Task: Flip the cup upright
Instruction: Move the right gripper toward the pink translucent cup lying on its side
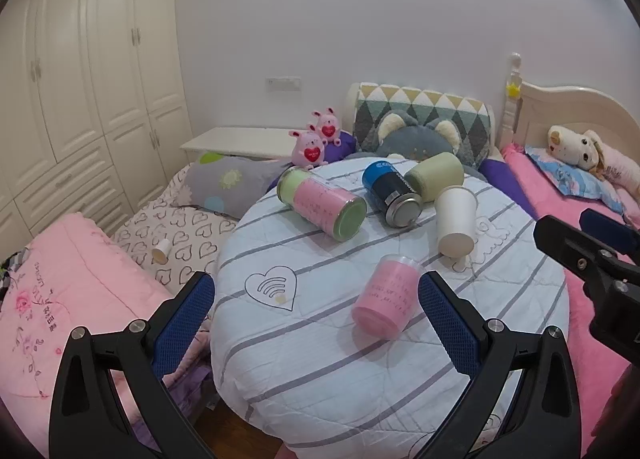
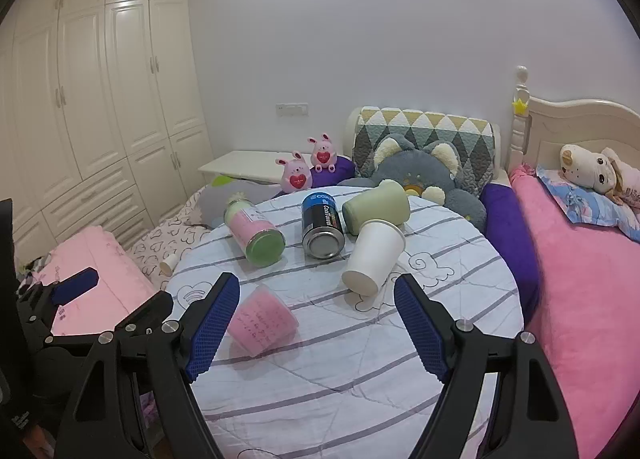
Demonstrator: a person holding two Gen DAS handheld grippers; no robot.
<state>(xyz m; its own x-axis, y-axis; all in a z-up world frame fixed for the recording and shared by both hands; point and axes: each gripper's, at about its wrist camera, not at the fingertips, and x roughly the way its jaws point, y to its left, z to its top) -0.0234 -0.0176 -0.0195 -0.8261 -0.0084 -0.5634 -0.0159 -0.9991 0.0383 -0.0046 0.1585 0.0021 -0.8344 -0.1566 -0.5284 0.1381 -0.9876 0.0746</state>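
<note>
No part of the task was judged done: every container on the round table [image 1: 320, 359] lay on its side. Largest to smallest: the pink-and-green jar [image 1: 322, 203], the blue can [image 1: 392, 195], the green cup [image 1: 434, 176], the white cup [image 1: 456, 221] and the small pink cup [image 1: 386, 301]. Which cup was intended could not be told. The left gripper [image 1: 316, 315] was spread wide and empty, the pink cup just beside its right finger. The right gripper [image 2: 316, 323] was likewise wide and empty, the white cup [image 2: 374, 259] just beyond its tips
</note>
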